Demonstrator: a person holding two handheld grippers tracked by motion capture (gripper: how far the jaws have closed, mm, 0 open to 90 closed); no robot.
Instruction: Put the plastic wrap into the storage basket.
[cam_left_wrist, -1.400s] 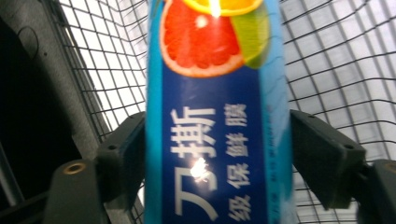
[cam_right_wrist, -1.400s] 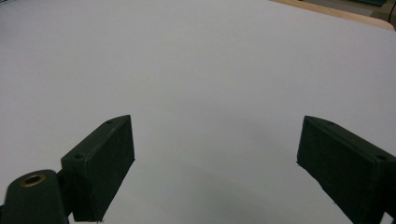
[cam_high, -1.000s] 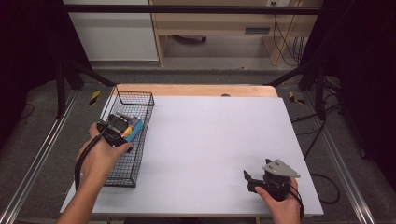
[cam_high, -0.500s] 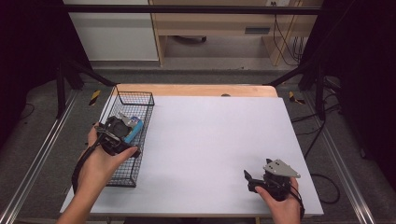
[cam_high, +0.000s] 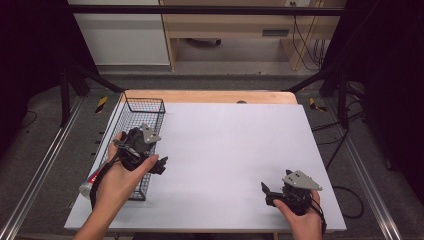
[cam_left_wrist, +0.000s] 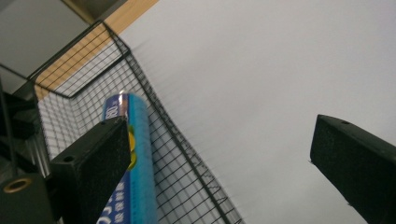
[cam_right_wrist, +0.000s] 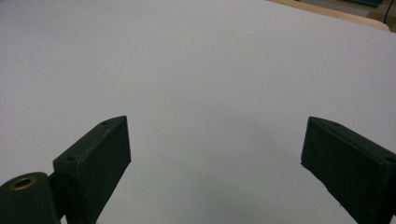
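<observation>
Fingers: left gripper spread wide, just opened, nothing between; right gripper spread, empty | blue tube lying lengthwise in wire basket, left of left fingers, apparently released | left hand nearer; right well apart on bench

We take this for a lab or recording workroom, not a home. A plain white tabletop with a strip of bare wood along its far edge fills the middle of the high view, and dark curtains hang down the left and right sides of the frame. Metal rails run along the grey floor on both sides of it, and black stand legs with yellow-and-black hazard tape at their feet reach in from the upper corners. At the top of the frame we see a pale cabinet, a wooden bench and loose cables trailing to the floor.
</observation>
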